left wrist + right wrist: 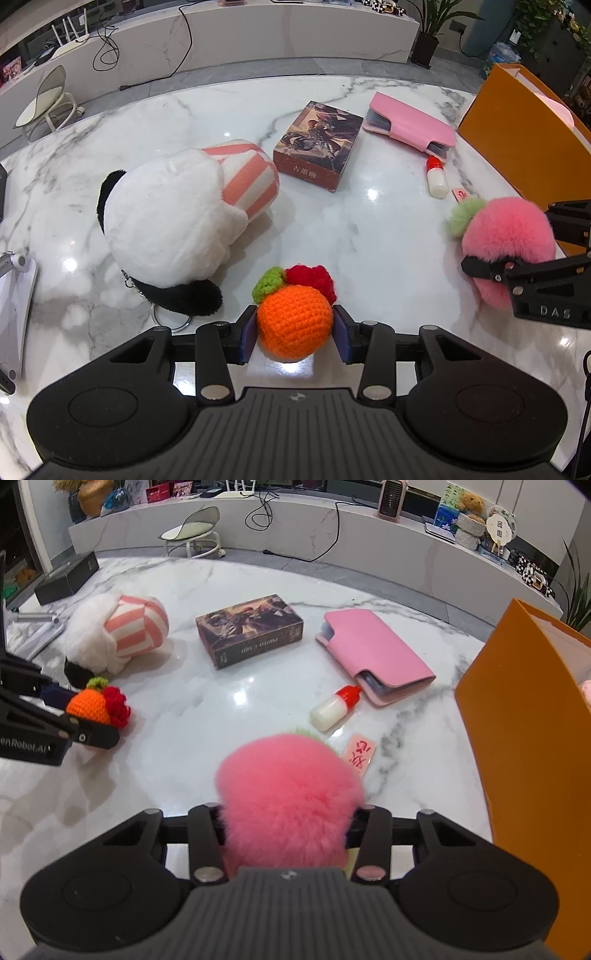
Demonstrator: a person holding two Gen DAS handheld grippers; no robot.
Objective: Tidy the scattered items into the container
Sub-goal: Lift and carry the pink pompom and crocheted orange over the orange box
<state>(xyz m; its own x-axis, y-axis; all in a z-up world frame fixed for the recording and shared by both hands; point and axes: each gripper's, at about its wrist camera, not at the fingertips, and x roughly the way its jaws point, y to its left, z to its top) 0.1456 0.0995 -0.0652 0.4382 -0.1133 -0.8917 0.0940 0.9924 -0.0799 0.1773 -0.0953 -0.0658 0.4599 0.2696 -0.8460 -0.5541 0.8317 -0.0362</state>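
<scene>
My left gripper [295, 332] is shut on an orange crochet fruit [293, 325] with a green leaf and a red flower, low over the marble table [332, 236]. It shows at the left edge of the right wrist view too, as the left gripper [79, 710] with the crochet fruit [90, 705]. My right gripper [288, 823] is shut on a fluffy pink ball [288, 794] with a green tuft; the fur hides its fingertips. In the left wrist view that pink ball [506, 236] is right of the fruit. The orange container [528, 738] stands at the right, close to the ball.
On the table lie a white plush toy [173, 221] with a pink-striped part, a dark card box [317, 144], a pink card wallet [410, 125], a small red-capped bottle [332, 707] and a pink tag [360, 755]. A black box [66, 578] sits far left.
</scene>
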